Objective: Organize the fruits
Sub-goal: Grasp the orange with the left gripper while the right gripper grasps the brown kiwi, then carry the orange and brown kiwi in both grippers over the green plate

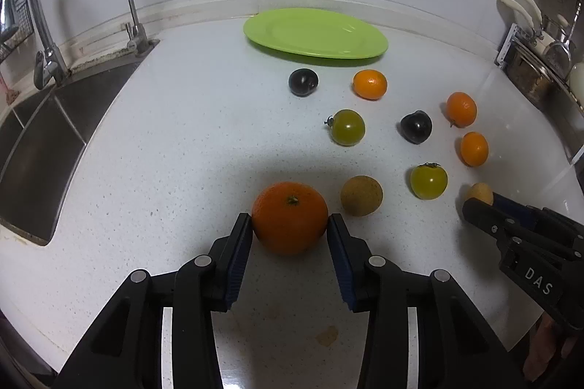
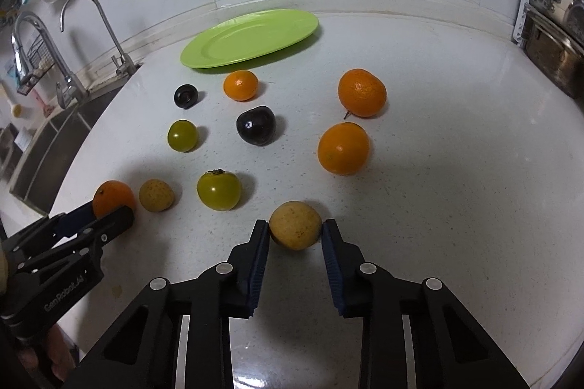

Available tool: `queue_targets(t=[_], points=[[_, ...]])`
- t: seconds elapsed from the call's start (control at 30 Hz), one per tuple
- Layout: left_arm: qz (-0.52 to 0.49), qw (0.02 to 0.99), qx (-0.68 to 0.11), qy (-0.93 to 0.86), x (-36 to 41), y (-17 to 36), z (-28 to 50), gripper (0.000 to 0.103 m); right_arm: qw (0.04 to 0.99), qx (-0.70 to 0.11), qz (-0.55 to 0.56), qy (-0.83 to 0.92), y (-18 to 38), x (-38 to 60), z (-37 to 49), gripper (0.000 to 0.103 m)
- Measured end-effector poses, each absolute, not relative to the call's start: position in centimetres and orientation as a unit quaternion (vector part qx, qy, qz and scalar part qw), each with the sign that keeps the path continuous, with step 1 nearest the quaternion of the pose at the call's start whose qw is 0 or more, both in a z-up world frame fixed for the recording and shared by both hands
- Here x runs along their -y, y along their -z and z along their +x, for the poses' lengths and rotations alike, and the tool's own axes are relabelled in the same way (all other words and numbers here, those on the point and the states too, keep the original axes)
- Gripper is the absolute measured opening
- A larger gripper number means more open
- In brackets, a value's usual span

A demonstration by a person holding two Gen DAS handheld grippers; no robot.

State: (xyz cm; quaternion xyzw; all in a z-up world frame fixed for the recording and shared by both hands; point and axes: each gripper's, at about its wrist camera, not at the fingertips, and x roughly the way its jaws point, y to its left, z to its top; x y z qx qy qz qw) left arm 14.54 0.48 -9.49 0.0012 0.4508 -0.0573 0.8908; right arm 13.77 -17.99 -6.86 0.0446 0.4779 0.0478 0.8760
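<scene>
While the left gripper (image 1: 290,219) is pinching its fingers (image 1: 239,243) against both sides of a big orange (image 1: 290,217) on the bench (image 1: 164,170), well in front of the green plate (image 1: 314,33), a tan fruit (image 1: 361,195) is lying just beside that orange. Seen from the right wrist, the right gripper (image 2: 295,228) is clamping another tan fruit (image 2: 295,224), also on the bench well in front of the plate.

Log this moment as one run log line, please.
left gripper: shut on large round orange | right gripper: shut on round tan fruit | flat green plate: empty
</scene>
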Motion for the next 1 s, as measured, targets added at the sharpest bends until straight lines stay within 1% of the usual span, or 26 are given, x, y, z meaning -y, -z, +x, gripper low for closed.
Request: queue_targets(t=[0.27,0.63,1.0], points=[[0.014,0.900,-0.432,0.059,-0.3,8.4,13.6,0.041,0.884,-0.461,0.035,-0.060,5.7,17.7,13.0,0.031],[0.026,0.921,-0.382,0.079,-0.3,4.1,12.4,0.041,0.898,-0.425,0.037,-0.106,2.5,16.6,12.4,0.031],[0.043,0.930,-0.352,0.099,-0.1,1.2,14.6,0.041,0.910,-0.388,0.045,-0.142,-0.8,15.5,14.4,0.031]])
